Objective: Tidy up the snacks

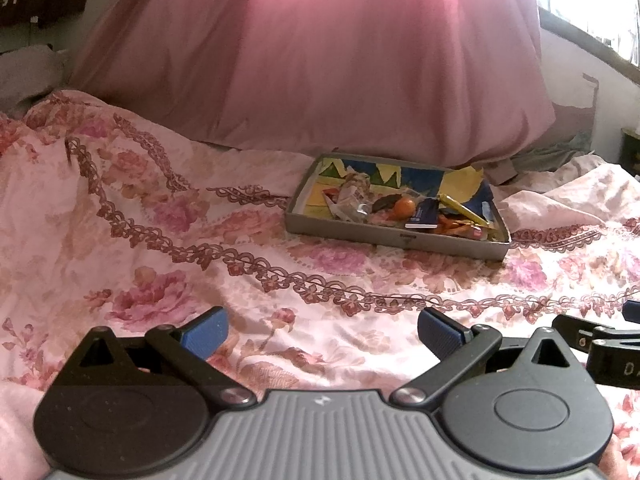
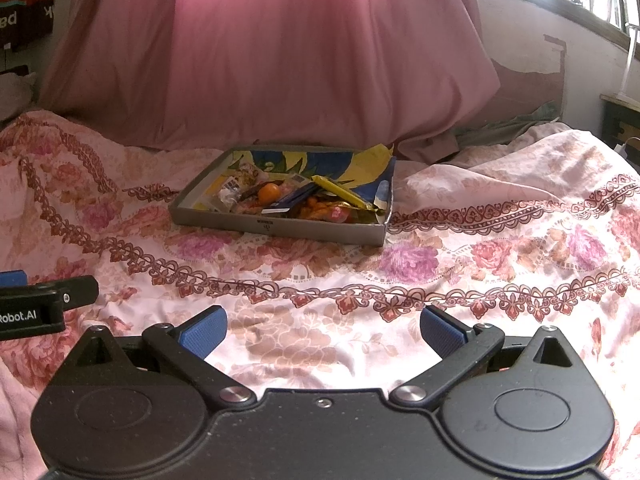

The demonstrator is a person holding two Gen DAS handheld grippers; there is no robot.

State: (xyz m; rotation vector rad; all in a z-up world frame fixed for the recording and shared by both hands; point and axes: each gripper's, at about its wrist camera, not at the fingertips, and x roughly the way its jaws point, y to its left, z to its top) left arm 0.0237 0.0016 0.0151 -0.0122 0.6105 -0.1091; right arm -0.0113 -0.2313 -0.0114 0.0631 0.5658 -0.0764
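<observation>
Snacks (image 1: 404, 210) sit heaped in a shallow tray (image 1: 394, 236) on the bedspread (image 1: 160, 240), well ahead of the wide-open left gripper (image 1: 320, 334). Right wrist view: right gripper (image 2: 322, 330) spread wide, empty; light, crinkly wrappers probably pinch best at their edges.

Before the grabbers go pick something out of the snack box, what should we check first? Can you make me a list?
1. Left gripper jaws open and empty: ok.
2. Right gripper jaws open and empty: ok.
3. Snack box sits flat on the flowered bedspread: ok.
4. Nothing lies between the grippers and the box: ok.
5. Orange fruit on top of the pile, easy to reach: ok.
6. Snacks sorted: not ok, they lie jumbled together.
</observation>
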